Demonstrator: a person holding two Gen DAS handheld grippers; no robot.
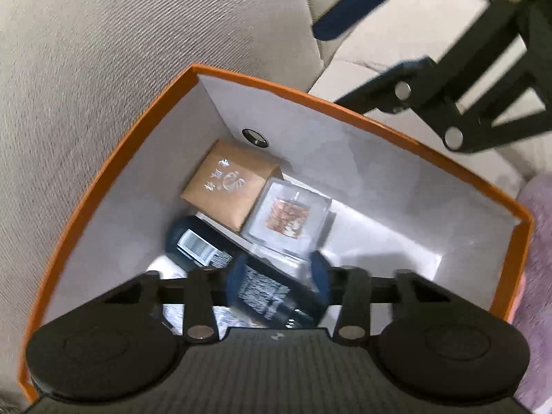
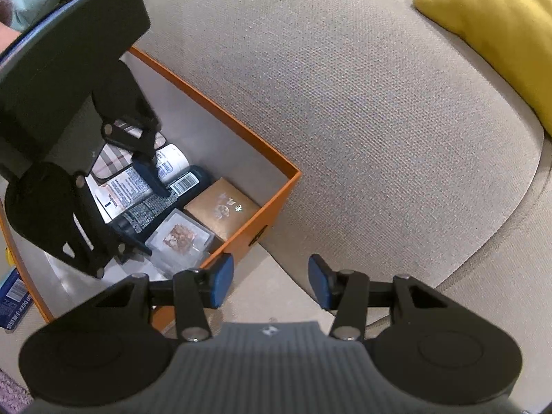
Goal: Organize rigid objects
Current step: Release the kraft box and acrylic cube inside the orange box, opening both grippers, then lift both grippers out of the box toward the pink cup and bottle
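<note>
Left wrist view: the dark bottle (image 1: 262, 289) is held between the closed-in pads of the left gripper (image 1: 276, 276) inside the orange box (image 1: 114, 158), where the clear case (image 1: 288, 215) could be struck on release, while the right gripper (image 2: 270, 281) is seen open, empty

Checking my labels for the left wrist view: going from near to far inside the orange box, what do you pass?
Dark bottle between the left gripper fingers → clear plastic case → brown paper packet → hole in the orange box far wall.
</note>
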